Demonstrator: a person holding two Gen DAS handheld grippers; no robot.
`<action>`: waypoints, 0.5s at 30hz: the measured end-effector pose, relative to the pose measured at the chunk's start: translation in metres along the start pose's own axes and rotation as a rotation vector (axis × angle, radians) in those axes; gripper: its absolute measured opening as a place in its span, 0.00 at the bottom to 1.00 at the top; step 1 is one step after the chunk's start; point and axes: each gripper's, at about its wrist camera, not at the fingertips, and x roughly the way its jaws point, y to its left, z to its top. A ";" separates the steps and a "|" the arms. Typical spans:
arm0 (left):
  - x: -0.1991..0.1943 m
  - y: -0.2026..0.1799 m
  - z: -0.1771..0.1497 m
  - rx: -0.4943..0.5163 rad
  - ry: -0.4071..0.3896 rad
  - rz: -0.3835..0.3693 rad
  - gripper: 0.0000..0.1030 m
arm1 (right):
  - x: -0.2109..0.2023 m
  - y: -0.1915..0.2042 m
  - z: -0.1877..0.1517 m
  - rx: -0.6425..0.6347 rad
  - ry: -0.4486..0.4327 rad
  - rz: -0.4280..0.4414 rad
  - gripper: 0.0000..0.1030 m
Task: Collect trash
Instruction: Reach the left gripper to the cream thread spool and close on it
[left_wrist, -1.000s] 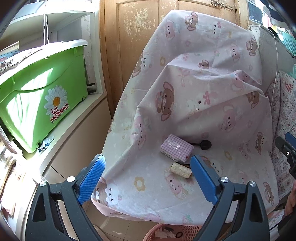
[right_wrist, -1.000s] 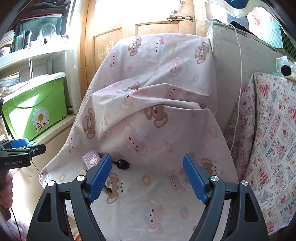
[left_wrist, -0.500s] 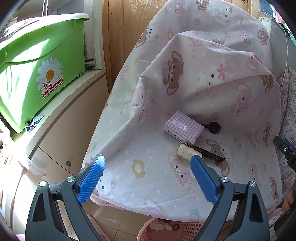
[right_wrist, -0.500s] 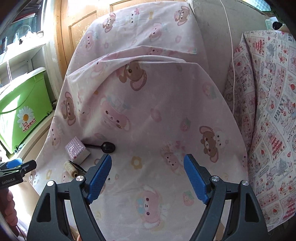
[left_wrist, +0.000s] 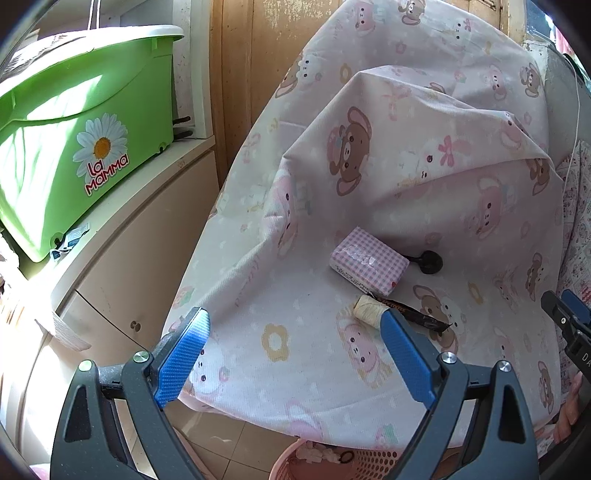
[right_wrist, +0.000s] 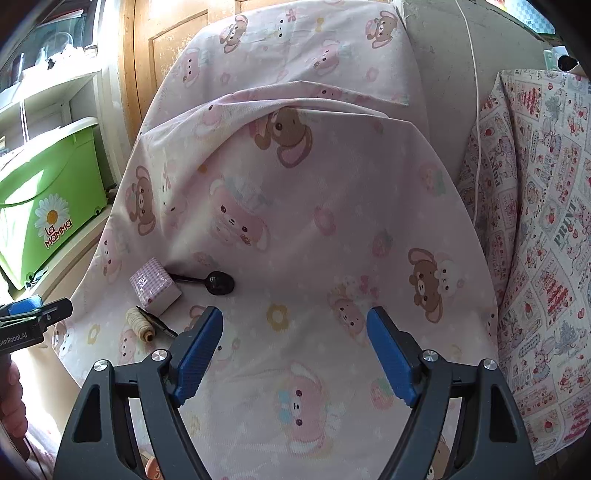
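On the pink bear-print sheet (left_wrist: 295, 302) lie a pink checked packet (left_wrist: 368, 261), a black plastic spoon (left_wrist: 428, 261), a dark snack wrapper (left_wrist: 417, 318) and a cream spool of twine (left_wrist: 365, 312). My left gripper (left_wrist: 293, 317) is open above the sheet's front edge; its right finger covers part of the spool. Below the edge stands a pink basket (left_wrist: 332, 463) with scraps inside. The right wrist view shows the packet (right_wrist: 154, 285), spoon (right_wrist: 218, 282), wrapper (right_wrist: 157, 322) and spool (right_wrist: 139, 325) to the left of my open, empty right gripper (right_wrist: 295, 321).
A green "La Mamma" bin (left_wrist: 74, 140) sits on a cream cabinet (left_wrist: 122, 258) at the left. A wooden door (left_wrist: 243, 74) stands behind the covered chair. A patterned cloth (right_wrist: 546, 229) hangs at the right. A hand (right_wrist: 11, 410) holds the left gripper.
Both grippers have tilted down and moved in over the sheet, so the packet, spoon and spool sit closer. The basket shows more. Both stay open.
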 end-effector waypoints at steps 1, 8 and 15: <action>0.000 0.002 0.001 -0.009 0.003 -0.009 0.90 | 0.000 -0.001 0.000 0.003 0.001 -0.001 0.80; 0.008 -0.001 0.005 0.002 0.045 -0.103 0.61 | 0.002 -0.005 -0.003 0.022 0.019 0.009 0.80; 0.033 -0.045 -0.005 0.165 0.109 -0.181 0.57 | 0.007 -0.001 -0.003 0.001 0.029 -0.002 0.80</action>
